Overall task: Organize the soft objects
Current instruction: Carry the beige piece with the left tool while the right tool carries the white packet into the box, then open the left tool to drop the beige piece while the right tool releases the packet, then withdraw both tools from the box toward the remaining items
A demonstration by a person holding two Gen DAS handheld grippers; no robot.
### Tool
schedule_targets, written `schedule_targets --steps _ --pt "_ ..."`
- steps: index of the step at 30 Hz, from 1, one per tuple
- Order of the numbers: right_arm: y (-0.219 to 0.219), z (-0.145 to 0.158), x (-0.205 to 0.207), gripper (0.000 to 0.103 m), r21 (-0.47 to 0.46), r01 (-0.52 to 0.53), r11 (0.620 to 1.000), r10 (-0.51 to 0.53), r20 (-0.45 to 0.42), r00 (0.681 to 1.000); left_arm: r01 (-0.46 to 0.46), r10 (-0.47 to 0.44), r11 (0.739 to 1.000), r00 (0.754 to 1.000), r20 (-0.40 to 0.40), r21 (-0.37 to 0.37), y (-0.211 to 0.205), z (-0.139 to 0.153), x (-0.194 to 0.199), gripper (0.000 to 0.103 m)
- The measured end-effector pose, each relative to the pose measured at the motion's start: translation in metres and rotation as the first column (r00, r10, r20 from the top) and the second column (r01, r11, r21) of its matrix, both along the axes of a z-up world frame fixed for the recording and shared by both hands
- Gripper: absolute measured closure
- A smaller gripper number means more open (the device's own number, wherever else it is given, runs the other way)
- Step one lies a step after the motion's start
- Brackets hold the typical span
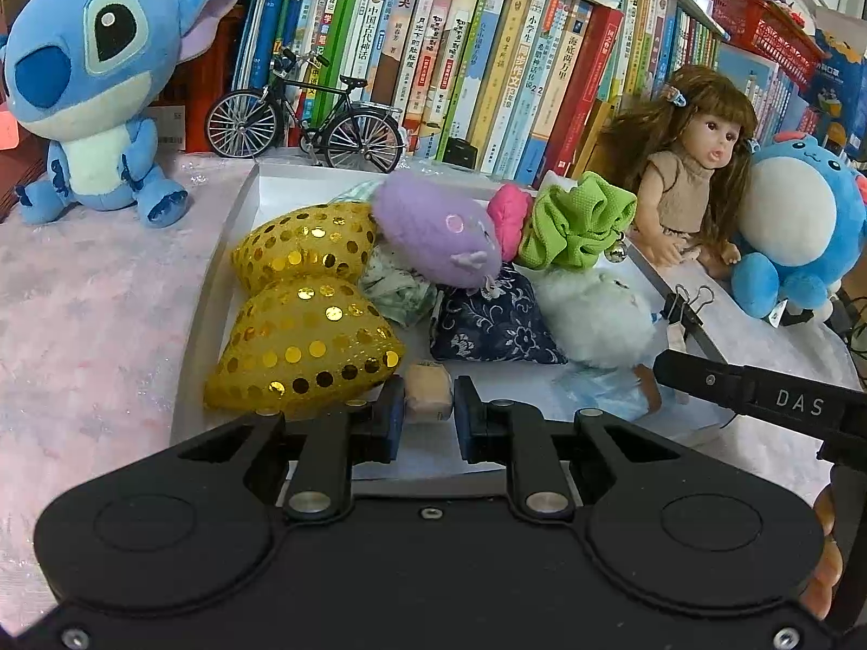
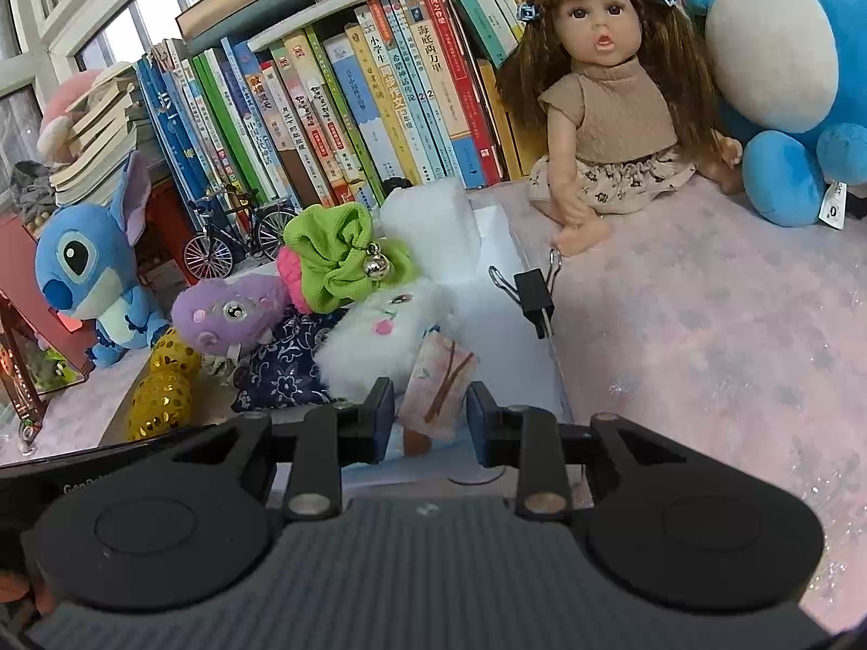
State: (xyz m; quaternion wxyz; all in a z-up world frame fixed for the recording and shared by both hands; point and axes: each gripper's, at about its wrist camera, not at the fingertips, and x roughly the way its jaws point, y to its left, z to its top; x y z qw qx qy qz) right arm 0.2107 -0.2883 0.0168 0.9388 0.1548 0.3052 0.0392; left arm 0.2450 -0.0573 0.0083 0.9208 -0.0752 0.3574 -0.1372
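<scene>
A white tray (image 1: 238, 206) holds several soft things: a gold sequin bow (image 1: 303, 319), a purple plush (image 1: 433, 227), a green scrunchie (image 1: 577, 222), a navy floral pouch (image 1: 493, 319) and a white fluffy plush (image 1: 593, 319). My left gripper (image 1: 429, 417) sits at the tray's near edge with a small beige soft block (image 1: 428, 391) between its pads, which stand just apart from it. My right gripper (image 2: 425, 417) is slightly open around a pink printed cloth pouch (image 2: 439, 390). The right gripper's arm also shows in the left wrist view (image 1: 758, 395).
A Stitch plush (image 1: 92, 81), a model bicycle (image 1: 306, 124), a doll (image 1: 691, 173) and a blue round plush (image 1: 796, 227) stand on the pink cloth before a row of books (image 1: 487, 54). A black binder clip (image 2: 534, 292) grips the tray's right rim.
</scene>
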Motion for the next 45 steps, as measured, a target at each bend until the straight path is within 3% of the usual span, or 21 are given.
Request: schedule_targets --steps 3,6,10,19,33,45 --pt "0.002 0.001 -0.003 0.063 0.002 -0.001 1.000 0.001 0.007 1.000 -0.002 0.002 1.000 1.000 0.000 -0.004 0.000 0.001 -0.001 0.084" --pt "0.002 0.003 -0.006 0.049 0.005 0.000 1.000 0.000 0.016 1.000 -0.007 0.007 1.000 1.000 0.005 -0.002 0.000 0.004 -0.005 0.080" --pt "0.003 0.005 -0.012 0.047 0.000 -0.009 1.000 0.009 0.034 0.999 -0.002 0.003 1.000 1.000 0.026 -0.031 0.004 0.012 -0.015 0.065" --pt "0.007 0.015 -0.036 0.038 -0.045 -0.047 0.998 0.051 0.082 0.995 0.009 -0.007 1.000 0.996 0.091 -0.016 0.014 0.030 -0.048 0.047" --pt "0.033 0.021 -0.086 0.017 -0.124 -0.167 0.978 0.185 0.156 0.970 0.018 -0.024 0.999 0.987 0.161 0.042 0.036 0.035 -0.110 0.036" --pt "0.051 0.015 -0.114 0.009 -0.185 -0.233 0.955 0.265 0.172 0.949 -0.001 -0.012 0.997 0.983 0.185 0.072 0.049 0.026 -0.131 0.028"
